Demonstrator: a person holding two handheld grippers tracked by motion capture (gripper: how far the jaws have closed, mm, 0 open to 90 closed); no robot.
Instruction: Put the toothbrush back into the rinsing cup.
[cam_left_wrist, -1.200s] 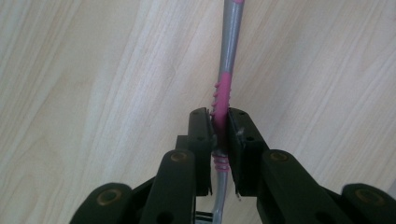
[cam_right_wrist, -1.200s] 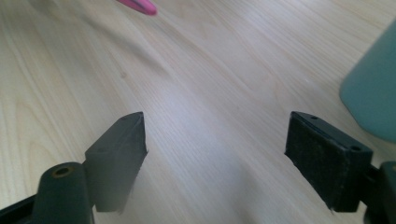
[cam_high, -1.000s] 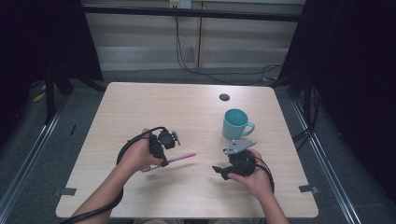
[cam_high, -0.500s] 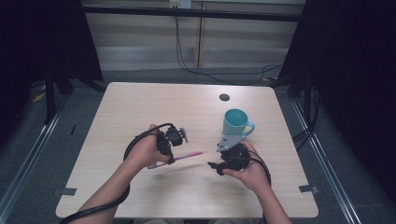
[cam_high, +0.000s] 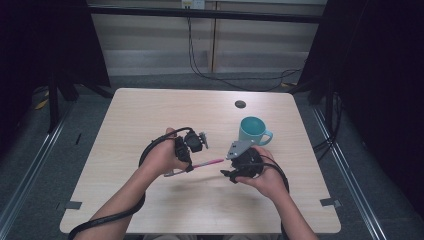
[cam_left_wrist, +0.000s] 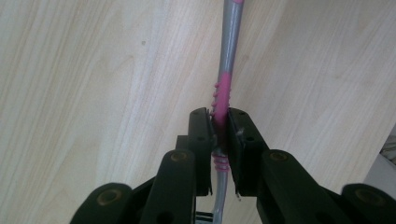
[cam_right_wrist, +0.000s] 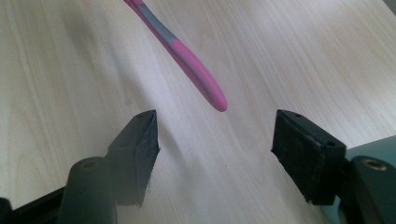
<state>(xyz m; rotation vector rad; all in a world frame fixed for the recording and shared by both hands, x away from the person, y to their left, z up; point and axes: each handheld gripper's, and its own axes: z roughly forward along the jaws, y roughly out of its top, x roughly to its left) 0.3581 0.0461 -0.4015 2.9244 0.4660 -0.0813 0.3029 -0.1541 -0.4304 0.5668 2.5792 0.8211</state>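
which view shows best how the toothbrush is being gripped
The left gripper view: the left gripper is shut on the toothbrush at its ribbed pink grip. The right gripper view shows its pink end ahead of open jaws; the high view shows it small.

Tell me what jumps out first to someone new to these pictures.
The pink and grey toothbrush stands out first: the left gripper is clamped on its ribbed handle, holding it above the middle of the wooden table. Its rounded pink end points at the right gripper, whose jaws stand open on either side without touching it. Just behind that hand sits a teal mug, near the table's right side.
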